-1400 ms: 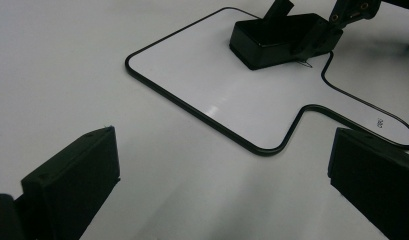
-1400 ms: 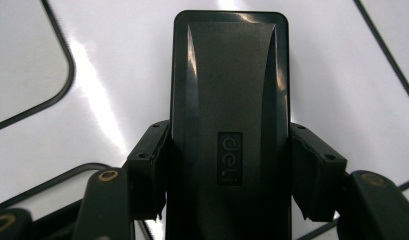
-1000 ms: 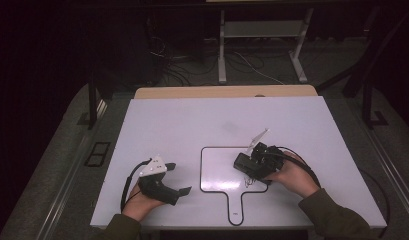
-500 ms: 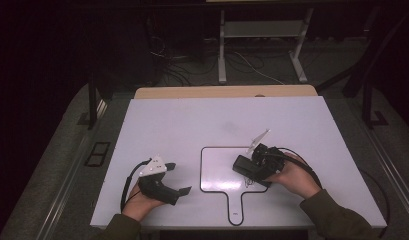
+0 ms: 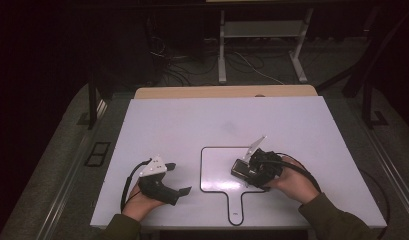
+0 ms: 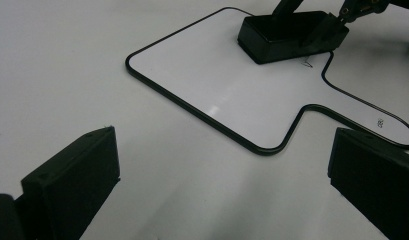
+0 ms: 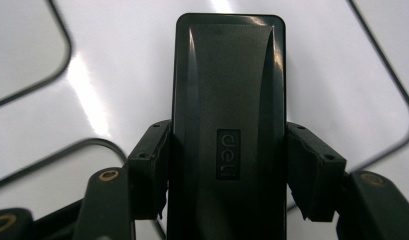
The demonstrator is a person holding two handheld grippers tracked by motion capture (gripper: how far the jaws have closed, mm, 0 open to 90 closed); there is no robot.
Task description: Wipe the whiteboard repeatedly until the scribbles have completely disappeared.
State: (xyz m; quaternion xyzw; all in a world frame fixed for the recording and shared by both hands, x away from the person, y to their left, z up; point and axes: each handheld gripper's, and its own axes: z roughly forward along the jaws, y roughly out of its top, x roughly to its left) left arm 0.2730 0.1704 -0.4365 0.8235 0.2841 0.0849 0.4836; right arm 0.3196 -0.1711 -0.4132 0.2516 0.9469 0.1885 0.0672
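White tabletop (image 5: pixel 192 125) fills mid-frame, with a paddle-shaped whiteboard (image 5: pixel 217 170) at lower centre. Right gripper (image 7: pixel 227 175) pinches a black eraser (image 7: pixel 227 100) flat on the board's right half. Left gripper (image 6: pixel 217 200), lower left, jaws spread wide over bare table.

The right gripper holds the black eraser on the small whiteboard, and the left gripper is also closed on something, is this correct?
Not quite. The left gripper is open and holds nothing; the left gripper view shows its jaws wide apart over the bare table. The right gripper does clamp the black eraser on the small whiteboard.
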